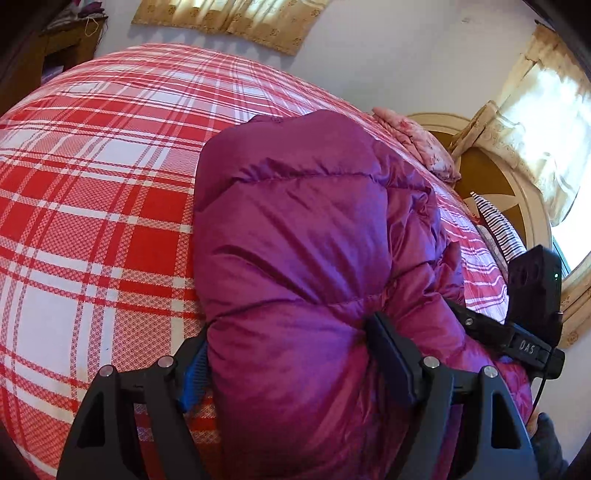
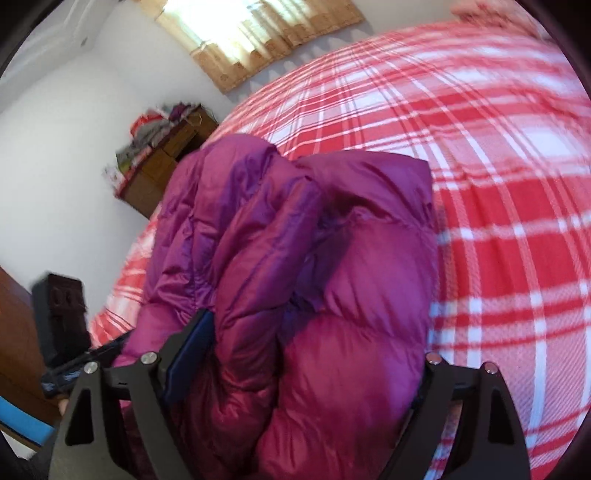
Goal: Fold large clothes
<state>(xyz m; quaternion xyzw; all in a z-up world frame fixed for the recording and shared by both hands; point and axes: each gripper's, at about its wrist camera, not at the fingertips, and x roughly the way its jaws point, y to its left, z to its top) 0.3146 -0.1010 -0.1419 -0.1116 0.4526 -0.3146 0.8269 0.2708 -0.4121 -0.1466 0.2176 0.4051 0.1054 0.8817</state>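
A magenta puffy down jacket hangs bunched over a bed with a red and white plaid cover. My left gripper is shut on a thick fold of the jacket, which fills the gap between its fingers. In the right wrist view my right gripper is shut on another thick fold of the same jacket, held above the plaid bed. The right gripper also shows in the left wrist view, at the jacket's right edge. The left gripper shows in the right wrist view at far left.
A pink floral pillow and a striped cloth lie near the round headboard. A wooden cabinet with piled items stands beside the bed. Curtained windows are on the white walls.
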